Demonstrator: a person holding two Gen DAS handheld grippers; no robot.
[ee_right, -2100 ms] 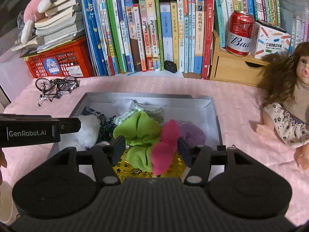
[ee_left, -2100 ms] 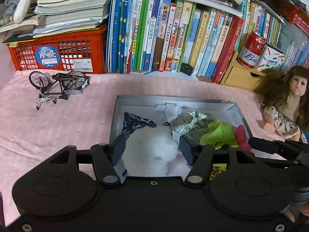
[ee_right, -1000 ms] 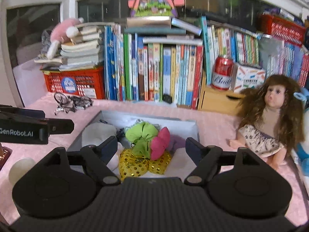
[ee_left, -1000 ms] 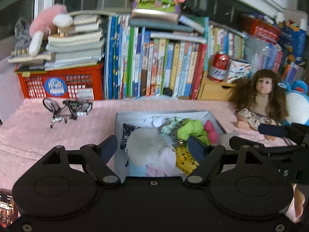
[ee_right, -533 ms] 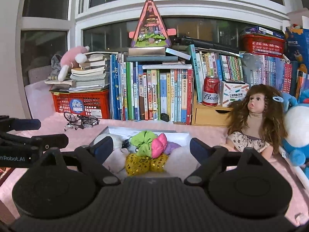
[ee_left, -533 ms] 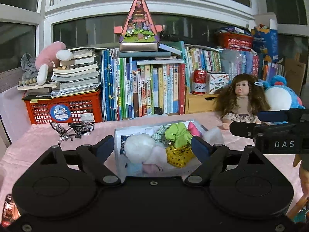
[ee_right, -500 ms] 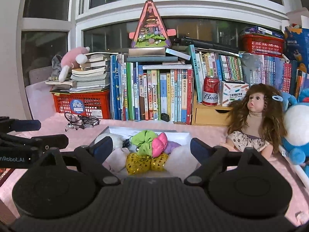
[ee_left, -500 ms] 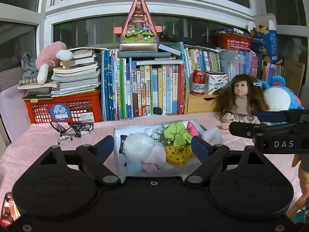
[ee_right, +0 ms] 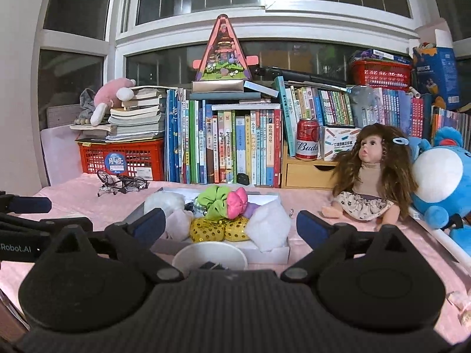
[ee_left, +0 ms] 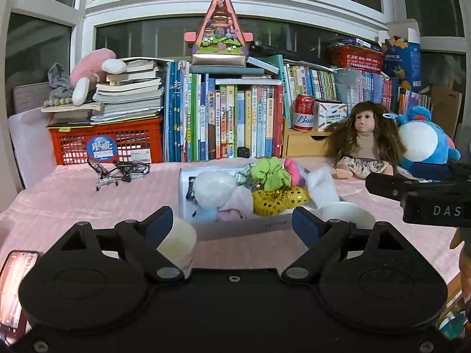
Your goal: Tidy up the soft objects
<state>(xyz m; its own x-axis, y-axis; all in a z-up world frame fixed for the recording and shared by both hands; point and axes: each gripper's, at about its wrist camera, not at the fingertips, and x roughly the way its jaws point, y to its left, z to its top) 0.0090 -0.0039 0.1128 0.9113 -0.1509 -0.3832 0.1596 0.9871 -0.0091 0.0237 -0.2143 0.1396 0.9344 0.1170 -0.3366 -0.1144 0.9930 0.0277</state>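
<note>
Clearly the soft objects sit gathered in the white box point(ee_left: 235, 226) on the pink-covered bench point(ee_left: 73, 197): a white fluffy ball point(ee_left: 213, 188) at its left, a pale pink piece point(ee_left: 235, 204) and a light blue one point(ee_left: 204, 214) just below it, a green scrunchie point(ee_left: 269, 173) with a pink bow point(ee_right: 235, 201) beside it, a gold sequined pouch point(ee_left: 278, 198) toward the front, and a white fluffy piece point(ee_right: 269, 228) at the right end that leans on the box's edge. Both tools hang short of the box, apart from its contents. The left gripper point(ee_left: 232, 225) stands wide with nothing between its fingers; the right gripper point(ee_right: 231, 225) is opening its jaws and likewise holds nothing. A cream ball point(ee_left: 176, 239) lies on the cloth just beside the left gripper's left finger, and a white bowl point(ee_right: 209, 257) with something small and dark in it rests close in front of the box, under the right gripper. Farther out are a toy bicycle point(ee_left: 122, 170), a red crate point(ee_left: 106, 144) under stacked books, a row of upright books point(ee_left: 232, 123), a doll point(ee_left: 363, 141) and a blue plush point(ee_left: 424, 144). I judge the sorting nearly done, the step in hand being a release and retreat. If anything remains, the cream ball seems the candidate; taking it would call for the left gripper to drop over it and close gently, as it looks easily squashed.
</note>
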